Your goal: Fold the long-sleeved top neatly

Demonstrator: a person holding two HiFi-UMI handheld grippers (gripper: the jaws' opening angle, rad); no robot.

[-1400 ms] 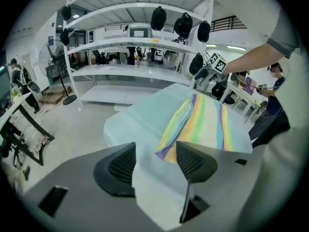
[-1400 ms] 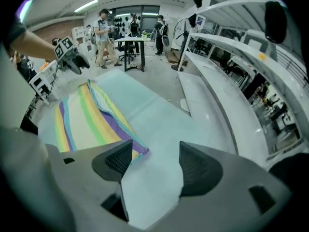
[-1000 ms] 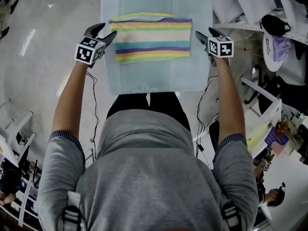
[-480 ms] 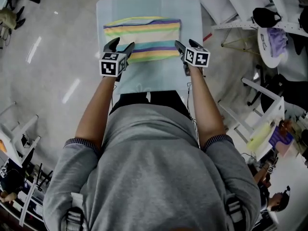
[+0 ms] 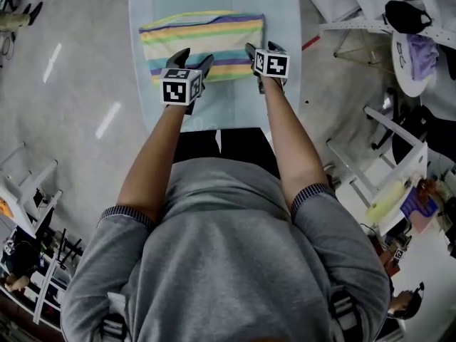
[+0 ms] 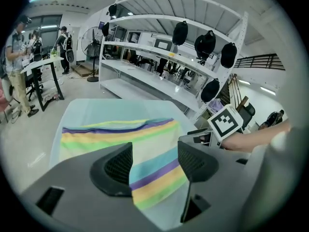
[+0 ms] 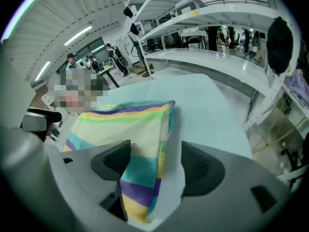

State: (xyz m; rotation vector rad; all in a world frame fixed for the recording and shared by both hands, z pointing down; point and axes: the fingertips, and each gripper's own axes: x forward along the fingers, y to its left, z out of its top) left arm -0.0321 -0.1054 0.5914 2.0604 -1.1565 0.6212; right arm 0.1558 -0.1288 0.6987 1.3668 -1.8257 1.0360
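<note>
**Student:** What lies on the pale blue rectangular tabletop (image 5: pixel 281 20)?

**Tutor:** A folded long-sleeved top (image 5: pixel 203 34) of soft cloth, banded in yellow, cream, teal, purple and green. It lies flat as a rectangle with the stripes running across it. In the head view it sits left of the tabletop's middle. Bare tabletop shows to its right and along its near side.

**Student:** Where is the left claw (image 5: pixel 194 57)?

**Tutor:** Above the near edge of the top, about midway along that edge, pointing away from the person and downward. Its jaws stand wide apart and have just been opening. In the left gripper view a near corner of the top shows between the black ribbed pads (image 6: pixel 118 166). Neither pad presses on the cloth.

**Student:** And the right claw (image 5: pixel 262 48)?

**Tutor:** At the near right corner of the top, also tilted downward, with its jaws spread. In the right gripper view that corner lies between the jaws. The cloth runs close against the left-hand pad (image 7: pixel 113 161), and whether it touches that pad cannot be told. The other pad stands clear over bare tabletop.

**Student:** What marks each claw?

**Tutor:** A white cube with black square markers (image 5: pixel 179 90), mounted behind the jaws. The person's bare forearms reach forward from grey short sleeves.
</note>
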